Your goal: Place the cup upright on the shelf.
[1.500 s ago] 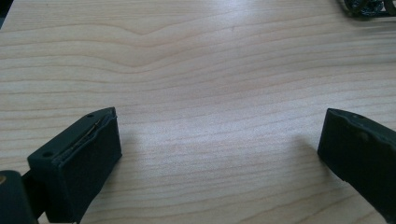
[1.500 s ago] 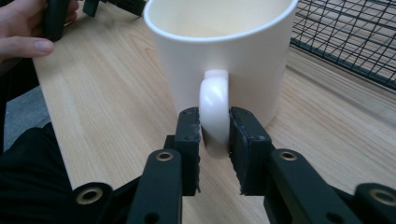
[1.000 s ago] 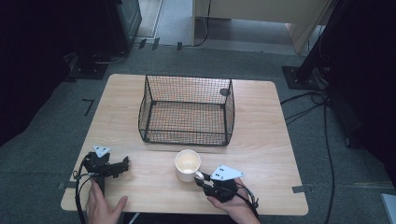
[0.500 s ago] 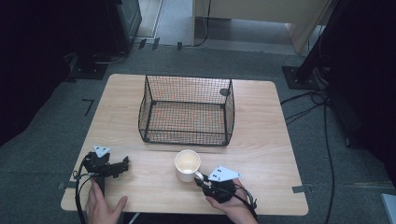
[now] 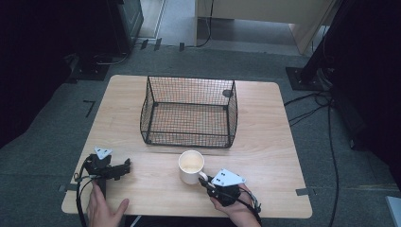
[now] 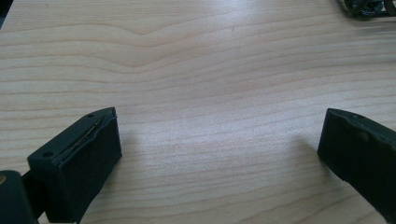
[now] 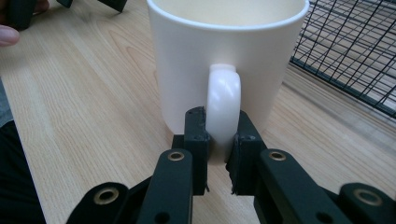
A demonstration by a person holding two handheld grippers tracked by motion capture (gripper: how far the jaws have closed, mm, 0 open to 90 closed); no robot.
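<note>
A white mug stands upright on the wooden table, just in front of the wire basket. My right gripper lies low on the table behind it. In the right gripper view the mug looms close, and my right gripper has its pads pressed on both sides of the handle. Its jaws have just been closing on that handle. My left gripper rests at the front left of the table. In its own view my left gripper stands wide open over bare wood.
The black wire basket is open-topped and sits mid-table, close to the mug's far side. A hand lies behind the left gripper at the table's front edge. Dark equipment and cables lie on the floor around the table.
</note>
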